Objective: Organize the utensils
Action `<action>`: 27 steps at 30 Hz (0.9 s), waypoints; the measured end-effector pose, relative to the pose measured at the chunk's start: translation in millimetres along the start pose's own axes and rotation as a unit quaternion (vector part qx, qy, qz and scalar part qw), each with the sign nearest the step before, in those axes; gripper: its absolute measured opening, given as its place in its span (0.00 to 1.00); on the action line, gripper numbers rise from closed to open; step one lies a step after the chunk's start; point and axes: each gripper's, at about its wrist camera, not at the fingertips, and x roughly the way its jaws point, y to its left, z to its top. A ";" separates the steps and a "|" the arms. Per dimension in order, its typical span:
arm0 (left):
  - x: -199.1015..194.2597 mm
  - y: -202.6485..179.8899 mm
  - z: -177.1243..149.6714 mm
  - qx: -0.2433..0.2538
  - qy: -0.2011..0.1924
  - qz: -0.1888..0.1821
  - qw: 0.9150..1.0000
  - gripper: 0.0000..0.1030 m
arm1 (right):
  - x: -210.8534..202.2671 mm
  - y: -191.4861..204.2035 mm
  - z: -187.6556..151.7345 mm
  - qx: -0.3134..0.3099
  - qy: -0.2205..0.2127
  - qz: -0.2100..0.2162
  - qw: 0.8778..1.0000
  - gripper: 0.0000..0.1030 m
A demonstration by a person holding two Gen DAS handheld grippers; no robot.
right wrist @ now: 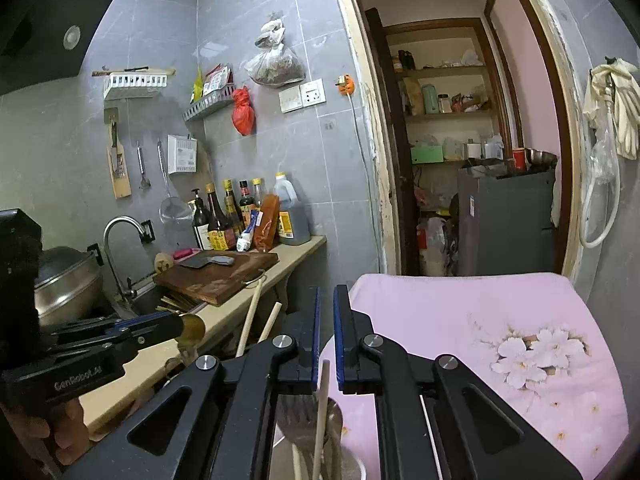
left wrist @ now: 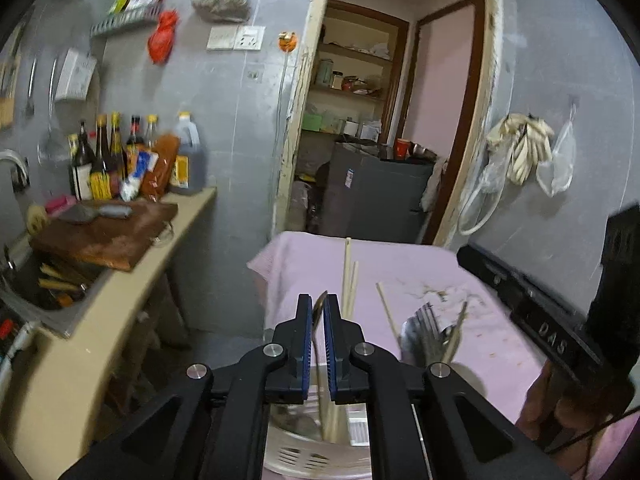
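In the left wrist view my left gripper (left wrist: 319, 312) is shut on a brass-coloured spoon (left wrist: 318, 344), bowl up, its handle running down toward a white slotted basket (left wrist: 312, 456). Pale chopsticks (left wrist: 347, 276) stand just right of the pads. Further right, forks (left wrist: 426, 332) and more chopsticks stand bunched together. In the right wrist view my right gripper (right wrist: 326, 320) is open by a narrow gap with nothing between the pads. Below it a chopstick (right wrist: 322, 400) and forks (right wrist: 300, 412) stand upright. The left gripper (right wrist: 176, 322) shows at the left with the spoon (right wrist: 193, 327).
A pink flowered cloth (right wrist: 460, 320) covers the surface under the utensils. To the left are a counter with a wooden cutting board (right wrist: 216, 276), a cleaver, sauce bottles (right wrist: 240, 216), a sink and a pot (right wrist: 66, 280). An open doorway and a grey fridge (right wrist: 504, 220) lie behind.
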 end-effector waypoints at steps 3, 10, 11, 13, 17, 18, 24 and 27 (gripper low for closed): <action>-2.0 2.7 2.0 -0.023 0.001 -0.002 1.000 0.06 | -7.4 -2.6 1.0 0.009 -0.002 0.005 1.000 0.23; -16.6 -15.4 5.8 -0.012 -0.006 -0.001 1.000 0.23 | -33.8 -16.0 5.6 0.033 -0.002 -0.012 0.999 0.38; -20.5 -20.8 5.3 -0.009 -0.011 -0.003 1.000 0.31 | -40.1 -19.8 6.3 0.039 -0.002 -0.019 0.999 0.39; -28.4 -29.9 4.8 -0.003 -0.020 -0.001 1.000 0.38 | -53.0 -26.8 5.3 0.046 0.000 -0.029 0.999 0.43; -42.8 -49.5 -0.4 0.003 -0.024 0.002 1.000 0.49 | -77.6 -39.8 4.4 0.059 0.007 -0.053 0.997 0.54; -47.8 -55.5 -3.3 0.005 -0.024 0.005 1.000 0.53 | -85.1 -43.1 3.8 0.061 0.010 -0.058 0.996 0.56; -72.9 -78.9 -20.4 0.010 -0.030 0.008 0.999 0.78 | -141.2 -60.8 1.4 0.070 0.008 -0.092 0.993 0.73; -89.2 -89.5 -29.0 0.009 -0.037 0.012 0.999 0.91 | -162.2 -67.3 -1.2 0.073 0.011 -0.105 0.992 0.79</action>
